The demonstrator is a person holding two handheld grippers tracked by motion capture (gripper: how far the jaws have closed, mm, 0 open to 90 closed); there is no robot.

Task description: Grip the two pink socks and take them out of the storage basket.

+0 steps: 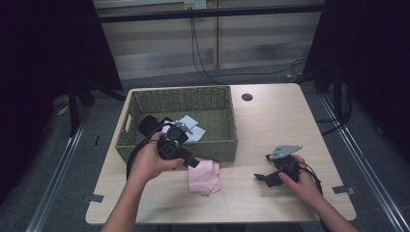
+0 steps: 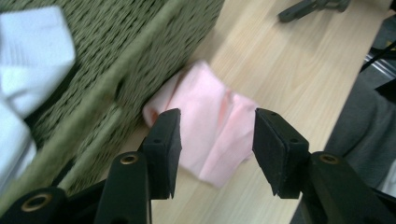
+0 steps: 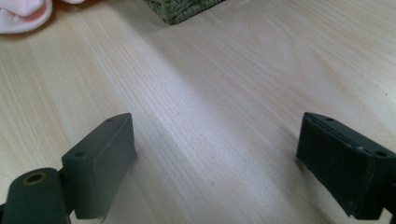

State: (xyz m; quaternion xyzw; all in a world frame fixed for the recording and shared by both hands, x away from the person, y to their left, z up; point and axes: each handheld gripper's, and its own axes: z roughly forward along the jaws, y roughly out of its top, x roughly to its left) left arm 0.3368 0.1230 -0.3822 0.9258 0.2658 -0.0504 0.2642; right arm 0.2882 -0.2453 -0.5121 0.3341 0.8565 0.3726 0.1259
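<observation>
left gripper (image 2: 212,140) jaws apart above crumpled pink cloth (image 2: 210,126), nothing grasped; risk: snagging green woven wicker basket (image 2: 135,60) wall just beside. right gripper (image 3: 215,163) released, idle on light wooden table (image 3: 224,84).

A person's left hand (image 1: 152,162) tips the left gripper (image 1: 193,163) toward four o'clock, jaws parted with nothing pinched. At five o'clock, the right hand (image 1: 300,181) holds the right gripper (image 1: 260,178) low, jaws spread wide, pointing toward nine o'clock.
</observation>
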